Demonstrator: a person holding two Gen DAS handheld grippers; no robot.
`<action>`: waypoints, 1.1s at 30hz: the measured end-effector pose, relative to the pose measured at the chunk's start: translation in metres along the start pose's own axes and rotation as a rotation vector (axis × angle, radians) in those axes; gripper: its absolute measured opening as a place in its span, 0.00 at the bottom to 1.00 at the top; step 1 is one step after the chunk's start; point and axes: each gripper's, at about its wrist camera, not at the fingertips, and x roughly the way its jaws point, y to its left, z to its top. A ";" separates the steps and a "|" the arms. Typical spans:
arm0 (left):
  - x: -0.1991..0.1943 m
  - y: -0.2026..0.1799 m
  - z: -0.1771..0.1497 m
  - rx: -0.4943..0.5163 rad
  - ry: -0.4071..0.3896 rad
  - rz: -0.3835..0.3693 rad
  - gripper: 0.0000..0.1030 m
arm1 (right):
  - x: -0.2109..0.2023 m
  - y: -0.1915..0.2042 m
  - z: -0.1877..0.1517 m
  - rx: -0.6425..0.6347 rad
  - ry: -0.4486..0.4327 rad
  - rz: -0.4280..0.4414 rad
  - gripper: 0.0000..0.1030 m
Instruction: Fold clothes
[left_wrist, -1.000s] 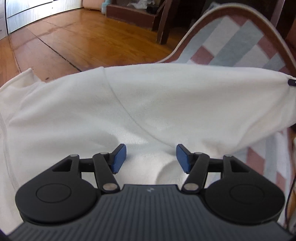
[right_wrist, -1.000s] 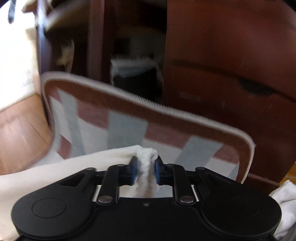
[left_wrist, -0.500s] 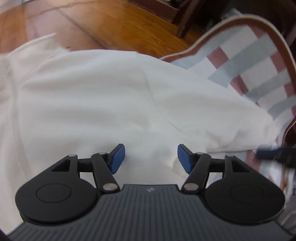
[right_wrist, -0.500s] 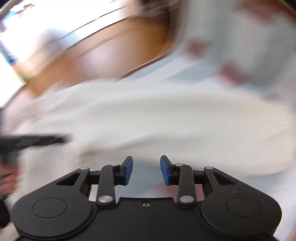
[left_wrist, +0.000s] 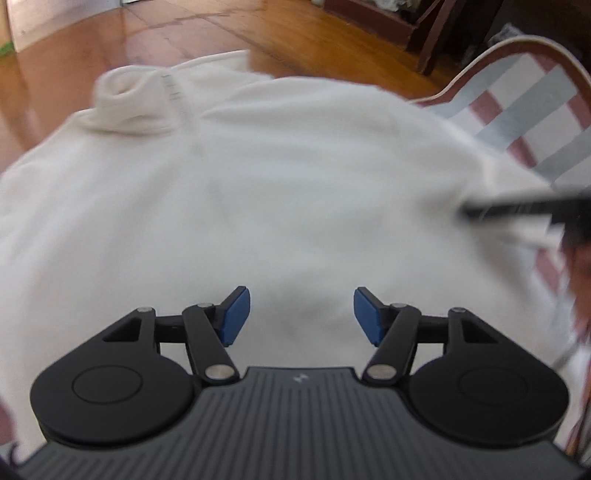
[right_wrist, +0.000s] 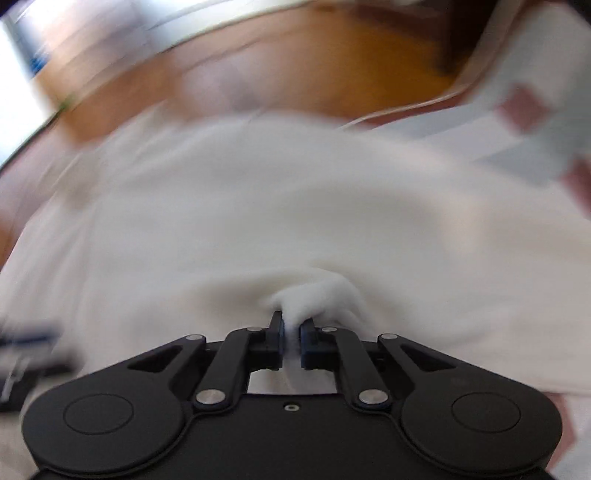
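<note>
Checkered rug (left_wrist: 532, 110), seemingly fleecy white garment (left_wrist: 280, 192)

A white garment (left_wrist: 280, 192) lay spread wide below the left gripper (left_wrist: 301, 314), its rolled collar (left_wrist: 129, 107) at the far end, towards the wooden floor (left_wrist: 110, 40). The gripper's blue pads (left_wrist: 233, 317) stood well apart above the cloth, with nothing between them. On the right, a checked mat (left_wrist: 524, 110) with a brown border lay under the garment. A blurred dark gripper (left_wrist: 524, 206) reached in from the right edge over the cloth.
</note>
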 end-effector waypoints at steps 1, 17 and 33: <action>-0.003 0.010 -0.006 -0.007 0.009 0.014 0.60 | 0.001 -0.010 0.001 0.037 -0.007 -0.030 0.09; -0.129 0.209 -0.085 -0.338 -0.135 0.380 0.62 | -0.057 0.069 -0.027 0.112 0.007 0.131 0.40; -0.134 0.306 -0.151 -0.328 0.100 0.459 0.81 | -0.068 0.251 -0.081 -0.492 0.153 0.378 0.41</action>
